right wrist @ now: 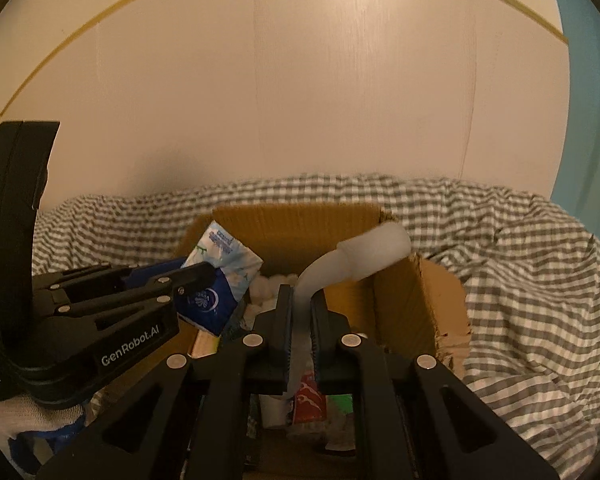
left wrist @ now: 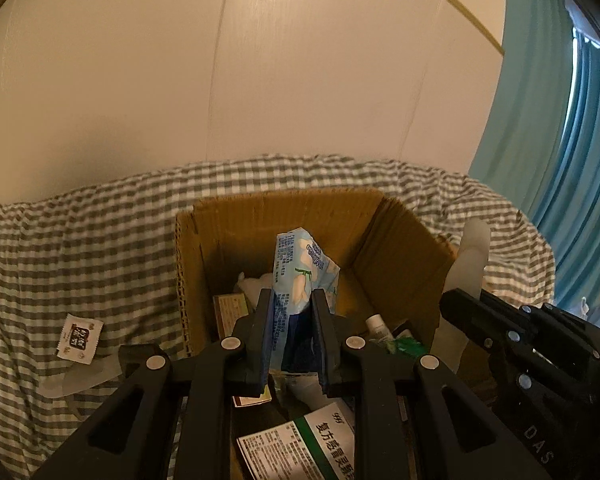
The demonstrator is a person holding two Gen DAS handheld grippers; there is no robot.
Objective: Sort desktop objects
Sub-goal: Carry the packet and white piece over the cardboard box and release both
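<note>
1. Left gripper [left wrist: 290,312] fills the bottom of its own view, jaws narrow and clamped on a blue-and-white tissue pack [left wrist: 300,276], pack standing up between the pads, over the box.
2. Right gripper [right wrist: 300,312] likewise up close in its view, jaws nearly closed, pinching a pale translucent soft tube-like piece [right wrist: 364,256] that bends up and to the right past the box rim.
3. Cardboard box [left wrist: 384,248] sits open on the gingham-covered surface [left wrist: 80,240], flaps up, right flap torn-looking at its edge.
4. Inside the box: white medicine carton w/ green stripe [left wrist: 316,440] nearest, small brown box [left wrist: 230,304] at left, small white bottle [left wrist: 378,326], green packet [left wrist: 406,346], white fluffy stuff [right wrist: 268,284] at the back. Red-and-white wrapper [right wrist: 308,400] shows low btwn the right jaws; can't tell what else lies under it.
5. Outside the box, left on the cloth: small white sachet w/ dark label [left wrist: 80,336], clear plastic bit just beside it.
6. Pose: both grippers point down and fwd into the box, side by side, left one visible at the left edge of the right wrist view w/ the tissue pack in its jaws.
7. Cream wall behind, teal curtain [left wrist: 560,160] at right.
</note>
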